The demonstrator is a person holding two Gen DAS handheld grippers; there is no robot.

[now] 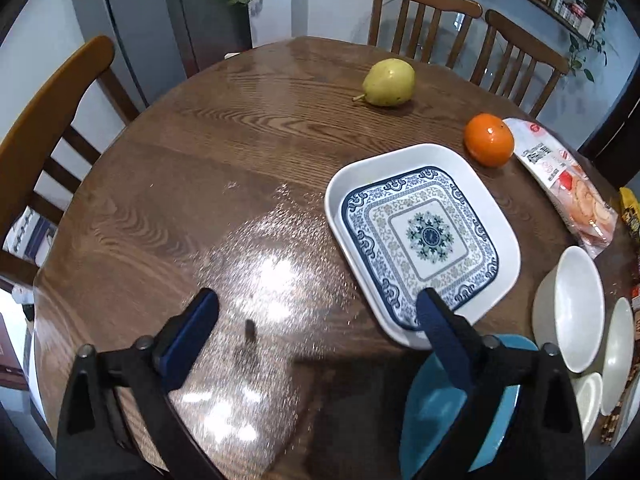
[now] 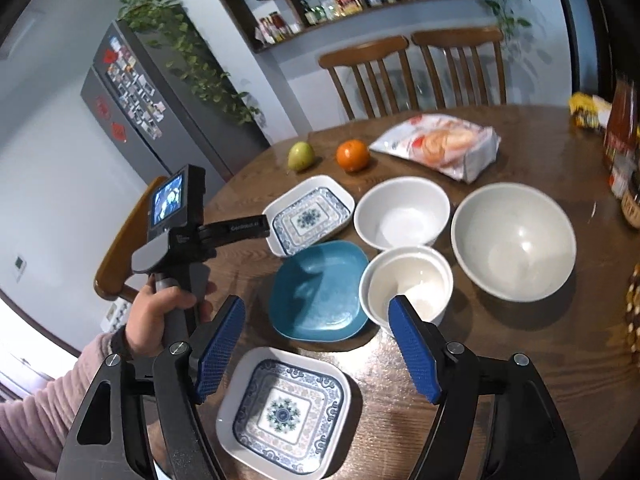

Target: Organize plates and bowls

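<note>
Right gripper (image 2: 316, 346) hangs with jaws apart and nothing between the pads, above the near patterned plate (image 2: 285, 414), which lies flat at the table (image 2: 500, 344) edge closest to the person. Left gripper (image 1: 316, 334) also spread wide and empty, tilted down over bare wood beside the far patterned plate (image 1: 424, 236); its right finger overlaps that plate's rim in view, contact not clear. Person's left hand (image 2: 160, 316) grips its handle. Blue plate (image 2: 320, 292) sits between the two patterned plates. Small white bowl (image 2: 408, 288), medium white bowl (image 2: 402, 212) and large bowl (image 2: 514, 240) cluster to the right, apart, unstacked. Judgement: matching plates not yet stacked; open jaws suit a rim grasp next. Pear (image 1: 389, 82) and orange (image 1: 489, 140) lie beyond.
</note>
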